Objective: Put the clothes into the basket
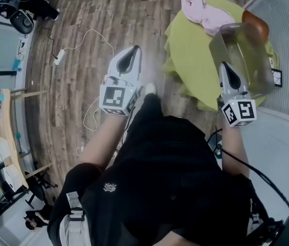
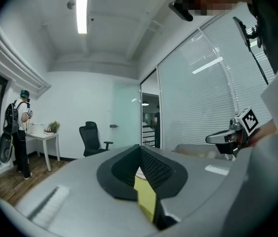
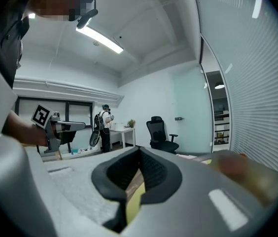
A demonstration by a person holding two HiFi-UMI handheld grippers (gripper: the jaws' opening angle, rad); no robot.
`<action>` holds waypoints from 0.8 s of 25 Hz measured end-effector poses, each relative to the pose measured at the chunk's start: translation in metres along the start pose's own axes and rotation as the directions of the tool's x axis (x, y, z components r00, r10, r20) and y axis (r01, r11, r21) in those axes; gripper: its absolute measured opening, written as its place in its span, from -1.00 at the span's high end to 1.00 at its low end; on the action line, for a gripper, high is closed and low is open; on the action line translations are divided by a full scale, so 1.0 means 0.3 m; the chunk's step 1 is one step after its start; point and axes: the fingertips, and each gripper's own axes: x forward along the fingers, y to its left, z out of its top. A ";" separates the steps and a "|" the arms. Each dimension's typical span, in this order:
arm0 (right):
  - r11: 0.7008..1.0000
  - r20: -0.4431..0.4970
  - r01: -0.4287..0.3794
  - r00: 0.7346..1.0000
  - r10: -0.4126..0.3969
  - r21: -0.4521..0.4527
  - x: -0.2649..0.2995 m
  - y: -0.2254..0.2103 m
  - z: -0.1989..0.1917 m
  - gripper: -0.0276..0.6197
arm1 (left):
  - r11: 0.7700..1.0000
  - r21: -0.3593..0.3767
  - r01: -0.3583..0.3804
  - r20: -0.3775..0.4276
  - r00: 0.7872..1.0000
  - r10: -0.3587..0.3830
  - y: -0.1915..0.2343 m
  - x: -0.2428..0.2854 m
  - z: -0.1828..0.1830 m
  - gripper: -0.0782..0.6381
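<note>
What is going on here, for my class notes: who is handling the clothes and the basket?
A person stands by a round table draped in green cloth, a gripper in each hand. The left gripper and the right gripper are both shut and empty. Pink clothes lie on the table next to a see-through basket; nothing is picked up yet.

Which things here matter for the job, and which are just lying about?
Job: pink clothes; clear basket; left gripper and right gripper, jaws shut, empty.
Lying about: power strip on the floor; wooden desk; black office chair.
</note>
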 end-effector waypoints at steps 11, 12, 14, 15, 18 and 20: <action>0.988 -0.006 0.155 0.988 -0.155 -0.019 0.414 0.040 0.090 0.91 | 0.986 0.003 0.167 -0.022 0.986 -0.167 0.398 0.351 -0.016 0.76; 0.984 -0.006 0.175 0.985 -0.175 -0.020 0.430 0.033 0.096 0.91 | 0.983 0.003 0.183 -0.026 0.983 -0.183 0.413 0.384 -0.021 0.76; 0.977 -0.003 0.214 0.977 -0.214 -0.018 0.451 0.017 0.106 0.91 | 0.976 0.001 0.218 -0.029 0.975 -0.218 0.426 0.447 -0.027 0.77; 0.972 0.000 0.232 0.973 -0.232 -0.020 0.454 0.009 0.109 0.91 | 0.972 0.001 0.237 -0.027 0.971 -0.237 0.425 0.476 -0.027 0.76; 0.957 0.005 0.288 0.958 -0.288 -0.021 0.442 -0.028 0.111 0.91 | 0.956 -0.004 0.293 -0.024 0.956 -0.293 0.396 0.555 -0.021 0.76; 0.947 0.007 0.322 0.947 -0.322 -0.014 0.425 -0.059 0.116 0.91 | 0.944 -0.003 0.329 -0.022 0.944 -0.329 0.366 0.607 -0.018 0.76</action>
